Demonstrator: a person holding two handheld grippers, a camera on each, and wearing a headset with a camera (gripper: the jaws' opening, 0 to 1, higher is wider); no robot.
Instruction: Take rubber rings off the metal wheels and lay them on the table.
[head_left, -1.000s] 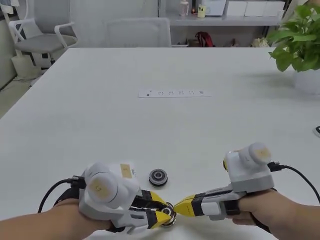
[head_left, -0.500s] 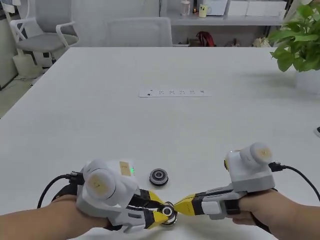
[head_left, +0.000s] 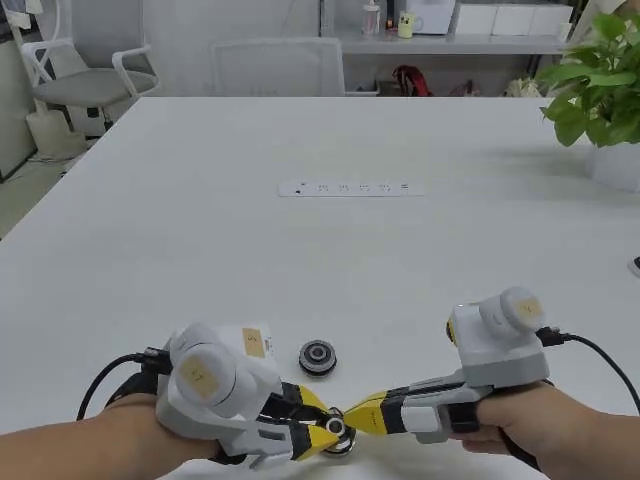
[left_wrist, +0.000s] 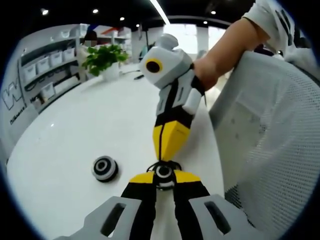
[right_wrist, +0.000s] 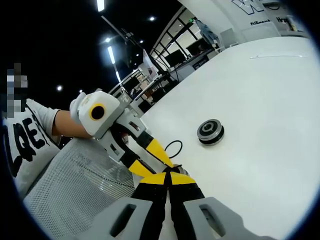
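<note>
Fingers (left_wrist: 143, 177) of left gripper (head_left: 324, 434) clamp a metal wheel (left_wrist: 163, 172) at near edge of tabletop (head_left: 330, 260), right gripper (head_left: 356, 418) pinched tight on its rubber ring (left_wrist: 175, 163); mid-strip, I'd say, so next pull the ring clear and lay it down near the second wheel (head_left: 318, 356).

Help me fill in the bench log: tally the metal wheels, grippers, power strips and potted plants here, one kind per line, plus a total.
Metal wheels: 2 (lying wheel, held wheel)
Grippers: 2 (left gripper, right gripper)
Power strip: 1
Potted plant: 1
Total: 6
</note>
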